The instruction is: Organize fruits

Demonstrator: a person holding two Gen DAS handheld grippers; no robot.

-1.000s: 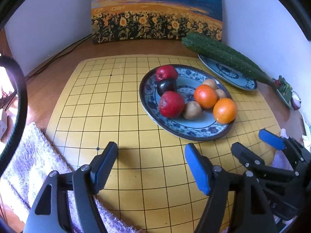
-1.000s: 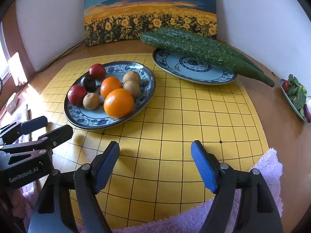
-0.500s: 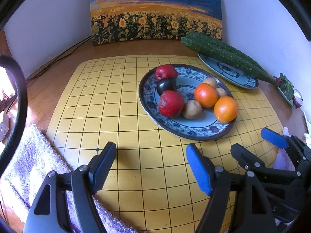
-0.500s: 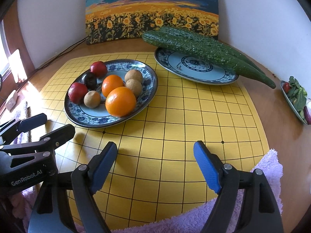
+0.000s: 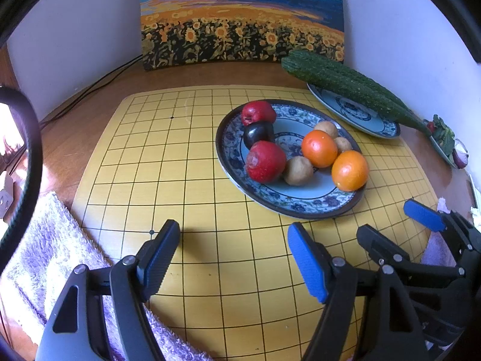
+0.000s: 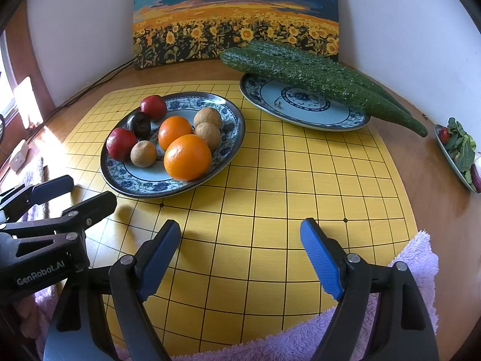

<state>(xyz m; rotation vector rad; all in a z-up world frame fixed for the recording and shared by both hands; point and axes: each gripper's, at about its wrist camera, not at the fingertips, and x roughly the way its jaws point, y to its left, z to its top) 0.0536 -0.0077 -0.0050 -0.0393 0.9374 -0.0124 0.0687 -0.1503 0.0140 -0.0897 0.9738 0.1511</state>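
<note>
A blue-patterned plate (image 5: 231,153) (image 6: 231,138) on the yellow grid board holds two oranges (image 5: 350,170) (image 6: 187,157), two red fruits (image 5: 266,161) (image 6: 121,143), a dark plum (image 5: 258,134) (image 6: 139,124) and three small brown fruits (image 5: 298,170) (image 6: 143,153). A second patterned plate (image 6: 303,105) (image 5: 354,111) behind it carries long green cucumbers (image 6: 303,73) (image 5: 339,82). My left gripper (image 5: 233,257) is open and empty, low over the board before the fruit plate. My right gripper (image 6: 240,255) is open and empty, to its right.
A sunflower painting (image 6: 234,15) leans on the back wall. A dish of leafy vegetables (image 6: 460,150) sits at the far right. Purple towels (image 5: 54,255) (image 6: 415,258) lie along the board's near edge. A black cable (image 5: 90,87) runs at back left.
Both grippers have drawn back and lifted slightly; the scene looks a little further off. Nothing on the plates has moved.
</note>
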